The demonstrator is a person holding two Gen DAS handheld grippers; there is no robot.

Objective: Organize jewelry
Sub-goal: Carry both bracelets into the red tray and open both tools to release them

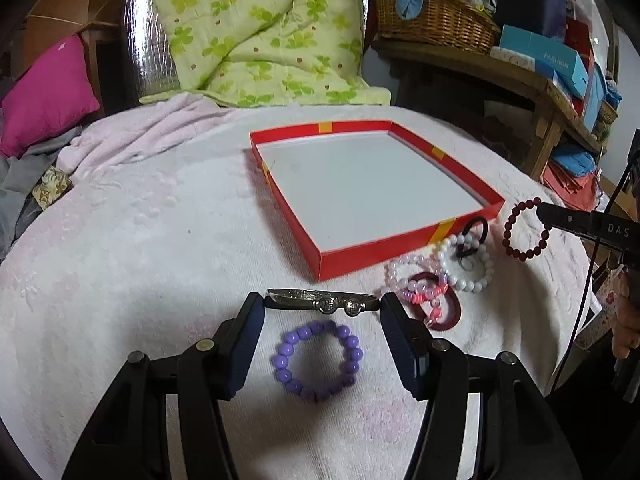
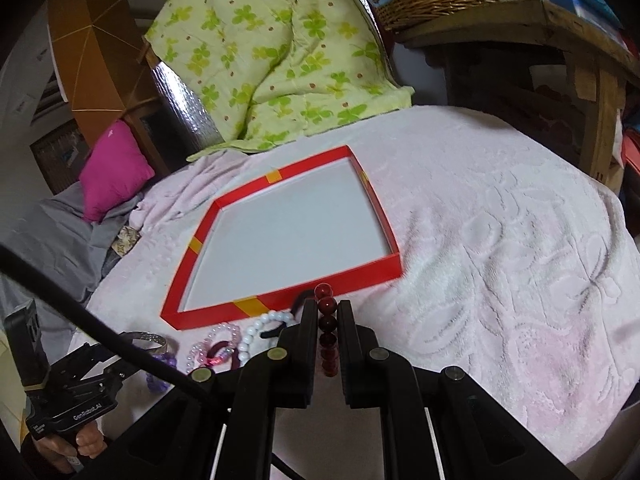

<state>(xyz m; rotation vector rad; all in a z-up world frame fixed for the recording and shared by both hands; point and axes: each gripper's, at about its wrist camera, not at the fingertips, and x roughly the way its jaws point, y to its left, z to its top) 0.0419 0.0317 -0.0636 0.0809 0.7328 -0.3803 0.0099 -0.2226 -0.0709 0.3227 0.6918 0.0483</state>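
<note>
A shallow red box (image 1: 404,242) with a white floor lies on the pale pink blanket; it also shows in the right wrist view (image 2: 288,298). My left gripper (image 1: 321,306) is shut on a silver bangle (image 1: 320,301), held by its two ends above a purple bead bracelet (image 1: 317,360). My right gripper (image 2: 326,312) is shut on a dark red bead bracelet (image 2: 326,328), which stands on edge between the fingers (image 2: 308,320); in the left wrist view it (image 1: 520,228) hangs right of the box. White, pink and dark bracelets (image 1: 440,276) lie in a heap at the box's near right corner.
A green quilt (image 1: 260,28) and a magenta cushion (image 1: 44,92) lie behind the blanket. A wooden bench (image 1: 520,76) with a wicker basket (image 1: 432,16) and boxes stands at the right. The blanket drops away at its right edge.
</note>
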